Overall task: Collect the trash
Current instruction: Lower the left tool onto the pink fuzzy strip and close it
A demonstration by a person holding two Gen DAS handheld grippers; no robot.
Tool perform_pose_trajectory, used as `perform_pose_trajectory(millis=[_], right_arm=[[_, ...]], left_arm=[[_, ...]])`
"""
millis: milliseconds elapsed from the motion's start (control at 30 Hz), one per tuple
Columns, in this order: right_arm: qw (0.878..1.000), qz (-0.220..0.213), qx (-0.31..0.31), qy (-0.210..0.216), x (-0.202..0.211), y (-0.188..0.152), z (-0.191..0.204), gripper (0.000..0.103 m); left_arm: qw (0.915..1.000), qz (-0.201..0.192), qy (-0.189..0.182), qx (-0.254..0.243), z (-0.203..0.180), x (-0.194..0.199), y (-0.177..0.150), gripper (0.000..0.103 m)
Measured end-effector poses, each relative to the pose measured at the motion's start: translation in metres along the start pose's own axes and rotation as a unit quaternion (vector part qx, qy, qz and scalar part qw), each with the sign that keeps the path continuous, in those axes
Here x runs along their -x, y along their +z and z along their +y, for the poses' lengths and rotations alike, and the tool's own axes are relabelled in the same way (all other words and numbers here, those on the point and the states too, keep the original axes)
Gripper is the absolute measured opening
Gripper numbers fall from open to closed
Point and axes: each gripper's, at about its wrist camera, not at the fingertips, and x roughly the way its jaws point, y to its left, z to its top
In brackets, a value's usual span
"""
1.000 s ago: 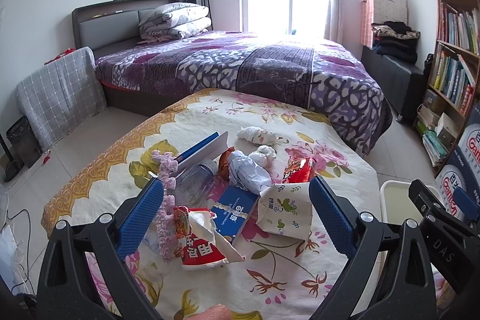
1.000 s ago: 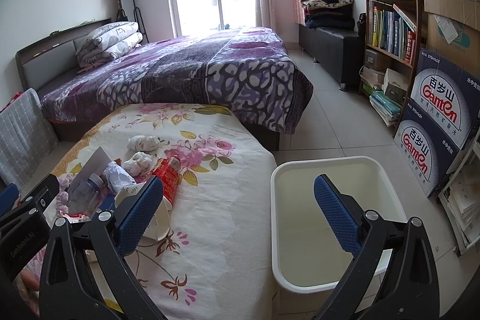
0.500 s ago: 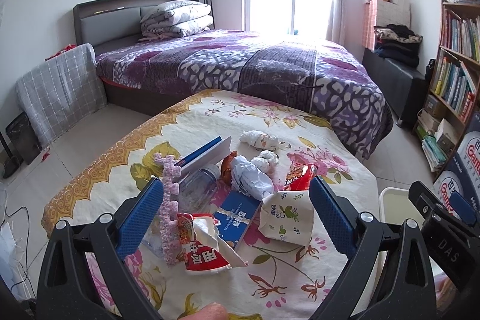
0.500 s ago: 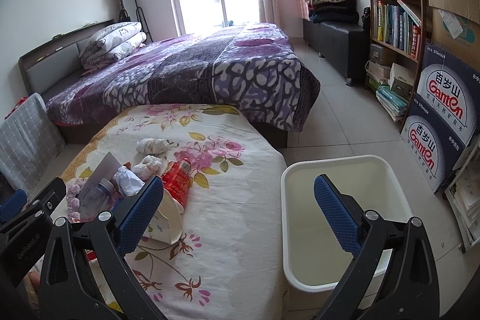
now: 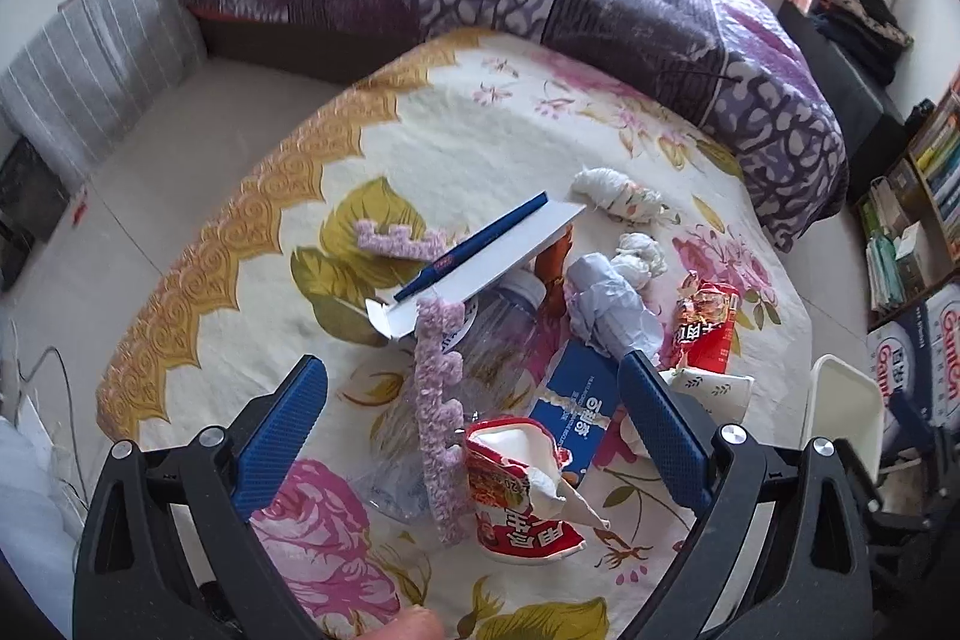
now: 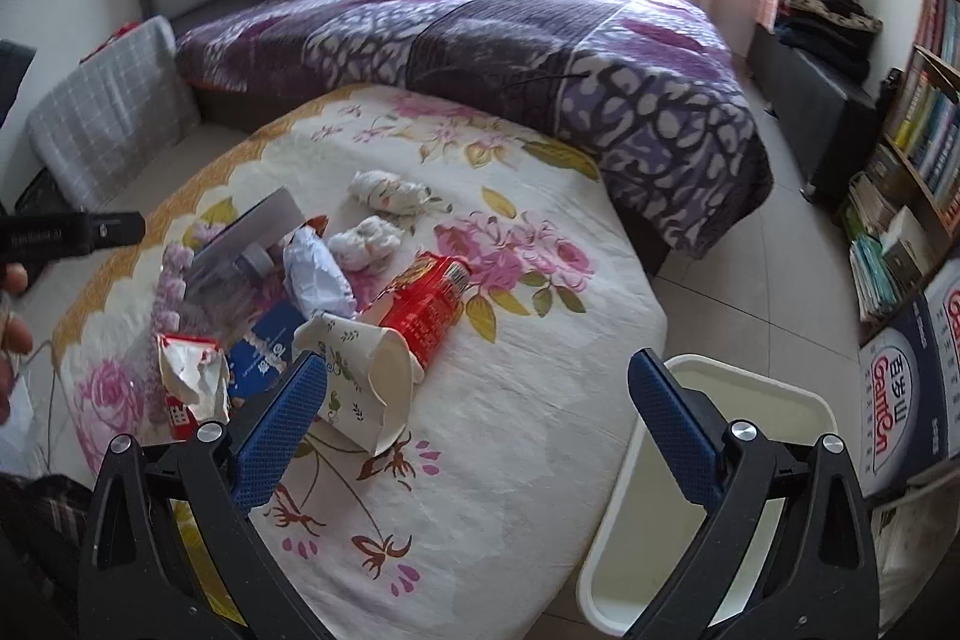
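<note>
The collecting has not yet begun in earnest: both tools hang spread wide and empty over the pile, and the white bin (image 6: 774, 400) at the near right of the surface (image 6: 540, 400) shows nothing inside where its interior is visible. The left tool (image 5: 471, 418) hovers above the near left of the heap, its jaws straddling a torn red-and-white wrapper (image 5: 522, 496) and a fuzzy lilac strip (image 5: 441, 418). The right tool (image 6: 477, 418) sits over the near right edge, between the litter and the bin, gripping nothing.

The trash lies clustered on the left half of the flowered cloth. It includes a crushed paper cup with a leaf print (image 6: 360, 382), a glossy red snack bag (image 6: 429, 304), a crumpled grey-blue paper wad (image 6: 315, 274), a flat blue box (image 5: 579, 400), a clear plastic bottle (image 5: 498, 334), a long white card sleeve with a blue edge (image 5: 480, 250), and two knotted white rags (image 6: 390, 190) at the far side.

The next move likely calls for lowering one tool onto a single piece. The cup, lying on its side with its open mouth toward the right tool, looks easiest; its thin wall will probably buckle under the pinch. The crinkled wrapper and foil bag should hold by a fold, while the smooth bottle may slip.
</note>
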Motion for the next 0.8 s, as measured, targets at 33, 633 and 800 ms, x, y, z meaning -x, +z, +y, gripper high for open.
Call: perform_pose_trajectory(millis=[33,633,800], right_arm=[[1.0,0.009,0.008,0.019,-0.009,-0.001,0.004,0.096],[0.992,0.059,0.05,0.099,-0.107,0.017,0.023,0.096],[0.988,0.069,0.048,0.129,-0.124,0.019,0.024,0.096]], left_arm=[[0.9997,0.02,-0.005,0.014,0.009,-0.008,0.001,0.094],[0.9959,0.089,-0.001,0.016,0.024,-0.08,0.011,0.051],[0.995,0.099,-0.009,0.005,0.025,-0.087,0.008,0.036]])
